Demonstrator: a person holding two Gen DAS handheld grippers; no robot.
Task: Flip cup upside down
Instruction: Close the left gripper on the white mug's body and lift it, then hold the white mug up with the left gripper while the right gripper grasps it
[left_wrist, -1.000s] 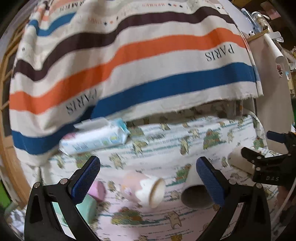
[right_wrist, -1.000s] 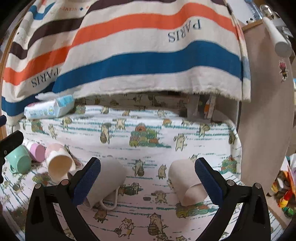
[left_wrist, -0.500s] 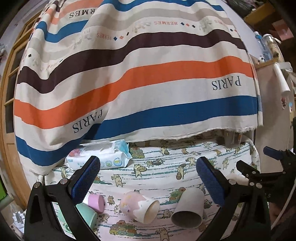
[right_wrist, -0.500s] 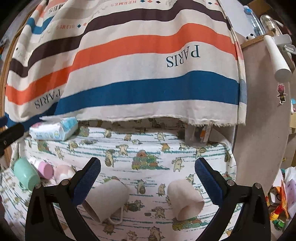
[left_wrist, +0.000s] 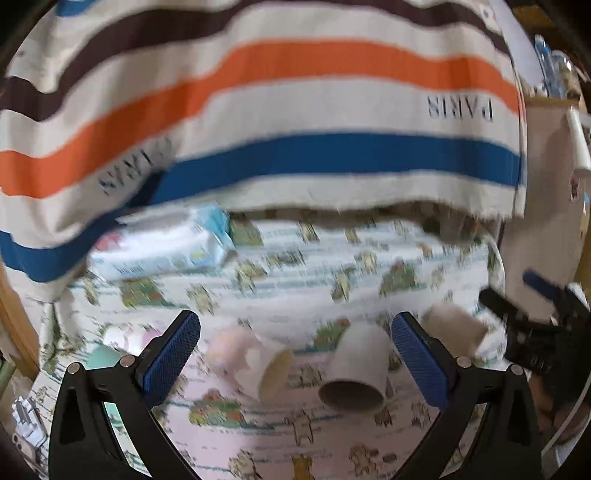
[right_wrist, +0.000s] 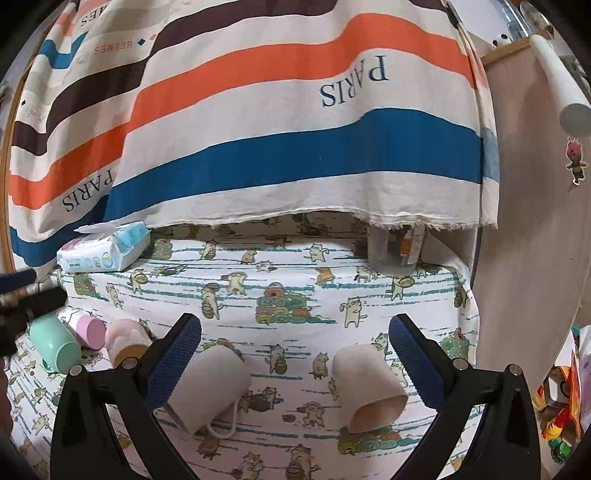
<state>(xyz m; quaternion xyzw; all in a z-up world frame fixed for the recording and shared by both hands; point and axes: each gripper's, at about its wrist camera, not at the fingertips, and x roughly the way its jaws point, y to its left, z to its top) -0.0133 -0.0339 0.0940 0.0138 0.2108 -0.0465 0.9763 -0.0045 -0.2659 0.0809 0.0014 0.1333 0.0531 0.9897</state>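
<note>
I read the left gripper (left_wrist: 295, 354) with fingers spread wide, holding nothing; a pink cup (left_wrist: 251, 360) lies on its side between them. The right gripper (right_wrist: 294, 356) is equally wide and empty, with a beige handled mug (right_wrist: 212, 387) and a handleless beige cup (right_wrist: 369, 386) lying tipped at lower centre on the cat-print cloth (right_wrist: 295, 266).

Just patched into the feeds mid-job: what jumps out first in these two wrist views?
The big striped PARIS cloth hangs across the back. Below it, several cups lie tipped over on the cartoon-cat tablecloth: two beige cups between the open right gripper, pastel ones to the left. A wipes pack sits back-left.
</note>
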